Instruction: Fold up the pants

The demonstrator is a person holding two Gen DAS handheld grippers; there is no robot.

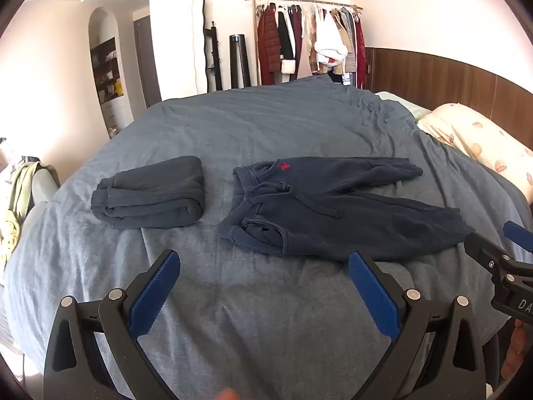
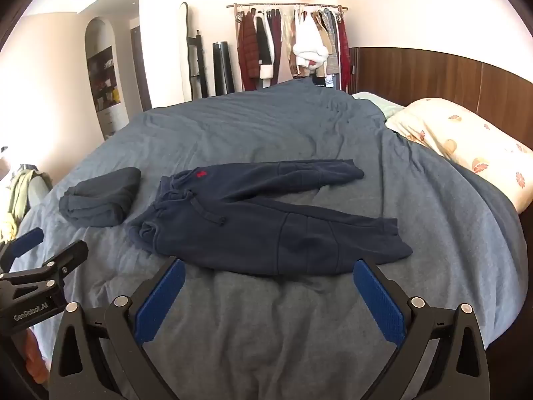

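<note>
Navy sweatpants (image 1: 336, 206) with a red logo lie flat and unfolded on the blue bedspread (image 1: 266, 126), waistband to the left, legs spread to the right. They also show in the right wrist view (image 2: 266, 220). My left gripper (image 1: 265, 263) is open and empty, hovering just in front of the waistband. My right gripper (image 2: 269, 270) is open and empty, just in front of the nearer leg. The right gripper also shows at the right edge of the left wrist view (image 1: 499, 260), and the left gripper shows at the left edge of the right wrist view (image 2: 43, 263).
A folded dark grey garment (image 1: 150, 196) lies left of the pants, also in the right wrist view (image 2: 100, 196). A floral pillow (image 2: 466, 143) lies at the right by the wooden headboard. A clothes rack (image 1: 306, 43) stands behind the bed.
</note>
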